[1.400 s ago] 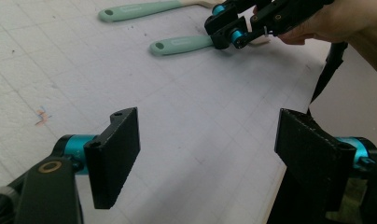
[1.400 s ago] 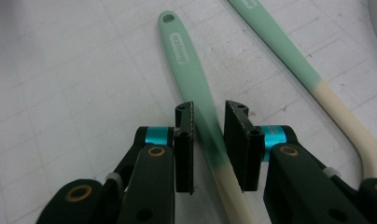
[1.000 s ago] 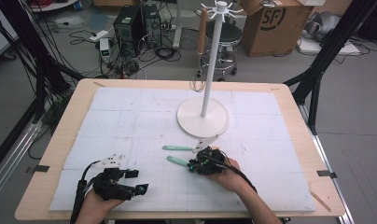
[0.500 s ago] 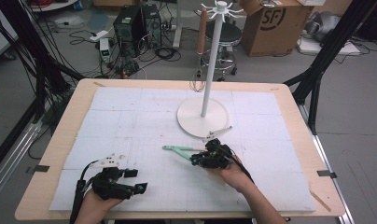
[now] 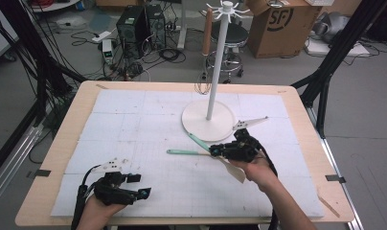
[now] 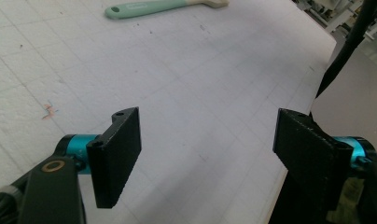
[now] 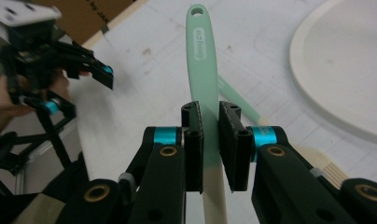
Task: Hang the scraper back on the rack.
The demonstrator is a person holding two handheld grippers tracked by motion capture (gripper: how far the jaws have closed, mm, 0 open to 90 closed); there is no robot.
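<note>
The mint-green silicone spatula with a pale wooden blade end (image 7: 204,70) sits clamped between the jaws of the right gripper (image 7: 210,140), lifted just off the white foam-covered table (image 5: 134,124) near the round white base of the hanging stand (image 5: 208,120) (probably bound for one of its hooks). A second green utensil (image 5: 197,140) lies beside the base. The left gripper (image 6: 205,154) rests idle near the table's front edge, jaws wide apart.

The left claw (image 5: 142,192) sat low near the person's side, its jaws spread wide; the right claw (image 5: 213,151) reached forward, jaws pinched nearly together. Both forearms entered from below.
</note>
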